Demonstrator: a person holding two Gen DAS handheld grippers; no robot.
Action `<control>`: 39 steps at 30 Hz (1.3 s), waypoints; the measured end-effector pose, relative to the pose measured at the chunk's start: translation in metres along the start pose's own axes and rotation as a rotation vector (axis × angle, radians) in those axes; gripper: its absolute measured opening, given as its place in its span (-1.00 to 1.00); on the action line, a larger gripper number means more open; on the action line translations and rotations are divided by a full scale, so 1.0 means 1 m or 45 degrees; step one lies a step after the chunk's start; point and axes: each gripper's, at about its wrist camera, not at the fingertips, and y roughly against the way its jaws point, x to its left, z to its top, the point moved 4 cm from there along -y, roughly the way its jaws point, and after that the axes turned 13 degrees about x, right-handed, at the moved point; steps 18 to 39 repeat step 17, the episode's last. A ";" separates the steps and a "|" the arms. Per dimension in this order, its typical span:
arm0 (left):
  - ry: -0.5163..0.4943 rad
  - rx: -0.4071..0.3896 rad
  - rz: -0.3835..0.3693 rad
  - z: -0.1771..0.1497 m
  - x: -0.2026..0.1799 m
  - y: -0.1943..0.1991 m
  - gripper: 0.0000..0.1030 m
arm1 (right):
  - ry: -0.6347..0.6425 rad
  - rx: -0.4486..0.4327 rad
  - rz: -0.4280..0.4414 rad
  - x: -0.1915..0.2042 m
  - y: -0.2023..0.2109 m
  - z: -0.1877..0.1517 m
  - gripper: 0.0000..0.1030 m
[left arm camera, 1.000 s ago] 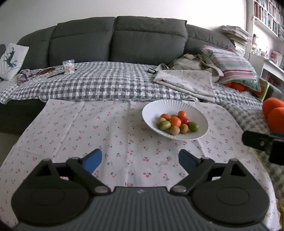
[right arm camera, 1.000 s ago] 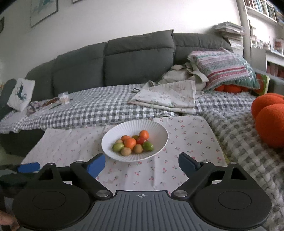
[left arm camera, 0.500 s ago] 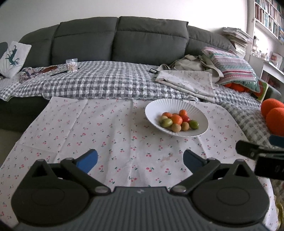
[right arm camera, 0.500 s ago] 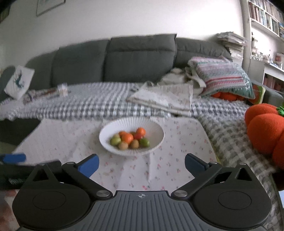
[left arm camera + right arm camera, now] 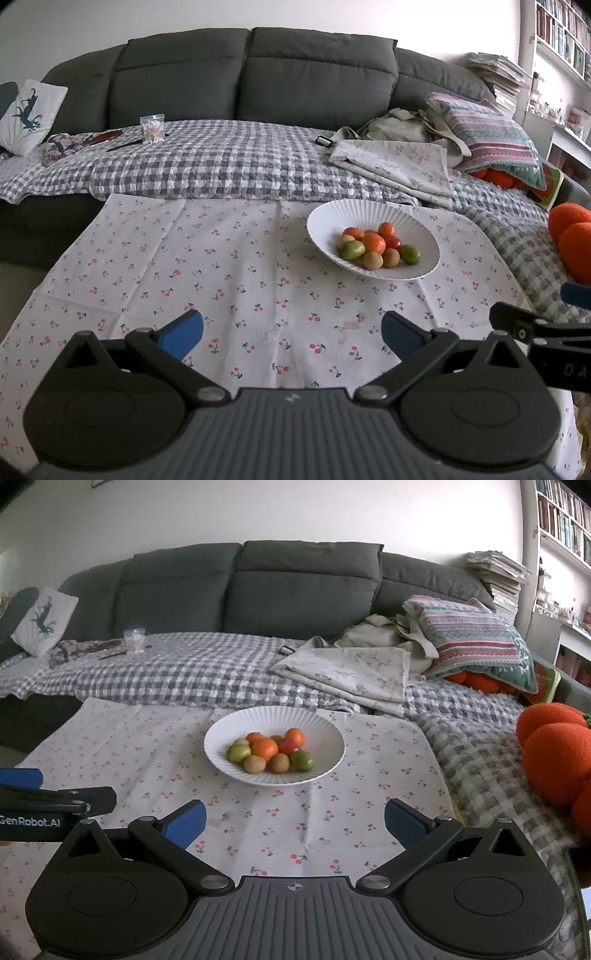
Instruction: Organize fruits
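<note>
— Left to right, what is shown?
— Left gripper [image 5: 291, 338], jaws apart, empty, lettered "GenRobot.AI"; ribbed white bowl [image 5: 221, 738] on the cherry-print cloth [image 5: 147, 760], holding orange, green, tan and red fruits [image 5: 271, 753]; right gripper [image 5: 294, 821], jaws apart, empty.

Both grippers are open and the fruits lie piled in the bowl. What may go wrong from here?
1. The fruits touch in a tight pile, so wide jaws may push neighbours or catch two.
2. They are round, so one may roll off the cloth.
3. The bowl is shallow, so a push on its rim may tip it.
</note>
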 end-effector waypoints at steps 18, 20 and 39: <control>-0.052 -0.036 -0.014 -0.002 -0.011 0.001 0.98 | -0.015 -0.003 0.023 -0.002 0.001 0.000 1.00; -0.052 -0.036 -0.014 -0.002 -0.011 0.001 0.98 | -0.015 -0.003 0.023 -0.002 0.001 0.000 1.00; -0.052 -0.036 -0.014 -0.002 -0.011 0.001 0.98 | -0.015 -0.003 0.023 -0.002 0.001 0.000 1.00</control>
